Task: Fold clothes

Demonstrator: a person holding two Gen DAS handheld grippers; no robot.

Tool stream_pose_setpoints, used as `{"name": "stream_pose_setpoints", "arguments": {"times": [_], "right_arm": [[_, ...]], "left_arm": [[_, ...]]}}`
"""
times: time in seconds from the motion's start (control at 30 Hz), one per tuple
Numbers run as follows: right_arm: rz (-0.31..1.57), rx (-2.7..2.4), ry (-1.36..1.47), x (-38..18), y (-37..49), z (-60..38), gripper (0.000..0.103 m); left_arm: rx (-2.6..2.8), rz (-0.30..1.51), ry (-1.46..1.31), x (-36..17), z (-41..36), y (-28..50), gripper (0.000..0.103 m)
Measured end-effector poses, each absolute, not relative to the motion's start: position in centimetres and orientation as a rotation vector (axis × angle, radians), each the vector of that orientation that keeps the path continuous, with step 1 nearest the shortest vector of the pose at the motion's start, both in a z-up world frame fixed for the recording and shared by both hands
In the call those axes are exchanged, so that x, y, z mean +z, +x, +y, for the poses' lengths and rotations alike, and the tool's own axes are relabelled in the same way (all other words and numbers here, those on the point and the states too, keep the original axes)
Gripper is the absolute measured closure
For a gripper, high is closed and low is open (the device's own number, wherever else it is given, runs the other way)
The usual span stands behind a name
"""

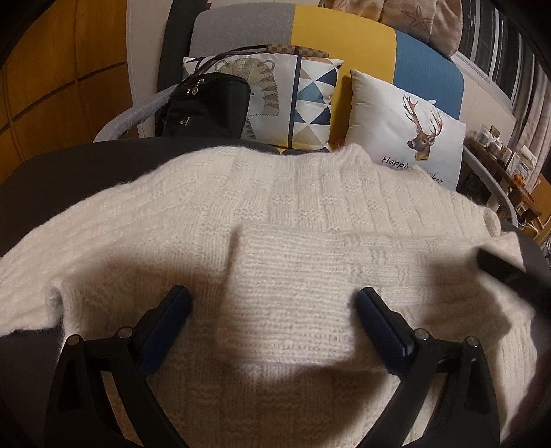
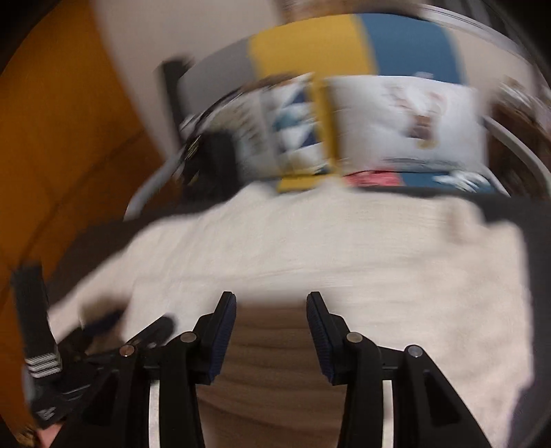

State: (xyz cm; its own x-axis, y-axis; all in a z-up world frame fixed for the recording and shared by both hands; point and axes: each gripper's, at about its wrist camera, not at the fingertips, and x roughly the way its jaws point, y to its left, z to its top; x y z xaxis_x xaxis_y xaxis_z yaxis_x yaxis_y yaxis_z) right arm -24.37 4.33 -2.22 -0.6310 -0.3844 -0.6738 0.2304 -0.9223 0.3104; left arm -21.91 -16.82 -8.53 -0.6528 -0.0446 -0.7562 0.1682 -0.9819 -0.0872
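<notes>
A cream knitted sweater [image 1: 275, 213] is lying spread across a dark table [image 1: 86, 165], with one part folded over the body so that a doubled layer is sitting near the front edge. The left gripper [image 1: 273, 303] is hovering just above that folded layer with its fingers spread wide apart, gripping nothing and casting a shadow on the knit. The right gripper [image 2: 271, 310] is also hanging over the sweater [image 2: 327, 241], its fingers parted and empty; this view is smeared by motion blur, so fine detail is lost. A dark blurred shape at the right edge of the left wrist view is lying over the sweater's far side, though what it is cannot be told. Beyond the table, a sofa [image 1: 344, 31] in grey, yellow and blue panels is carrying a cushion with a deer print [image 1: 406, 127], a cushion with a triangle pattern [image 1: 303, 96] and a black bag [image 1: 206, 107]. A wooden cabinet [image 1: 62, 69] is standing to the left.
</notes>
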Motion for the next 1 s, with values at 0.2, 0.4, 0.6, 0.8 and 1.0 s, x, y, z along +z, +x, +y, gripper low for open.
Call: {"name": "stream_pose_setpoints", "arguments": {"times": [0.2, 0.4, 0.6, 0.8, 1.0], "right_arm": [[-0.433, -2.761, 1.209, -3.8, -23.5, 15.3, 0.071], [-0.392, -2.751, 1.267, -5.3, -24.0, 16.0, 0.076], [-0.367, -2.774, 1.250, -5.4, -23.4, 15.5, 0.076], [-0.399, -2.764, 1.235, -5.6, -23.5, 15.8, 0.075], [-0.362, -2.779, 1.239, -5.6, -23.3, 15.4, 0.075]], "left_arm": [[-2.734, 0.197, 1.255, -8.5, -16.5, -22.0, 0.004], [-2.705, 0.138, 1.019, -4.4, -14.7, -19.8, 0.004], [-2.979, 0.061, 0.998, 0.5, -4.1, -20.3, 0.004], [-3.034, 0.125, 1.372, -4.0, 1.4, -23.2, 0.050], [-2.925, 0.228, 1.346, -4.6, -4.0, -23.8, 0.057]]}}
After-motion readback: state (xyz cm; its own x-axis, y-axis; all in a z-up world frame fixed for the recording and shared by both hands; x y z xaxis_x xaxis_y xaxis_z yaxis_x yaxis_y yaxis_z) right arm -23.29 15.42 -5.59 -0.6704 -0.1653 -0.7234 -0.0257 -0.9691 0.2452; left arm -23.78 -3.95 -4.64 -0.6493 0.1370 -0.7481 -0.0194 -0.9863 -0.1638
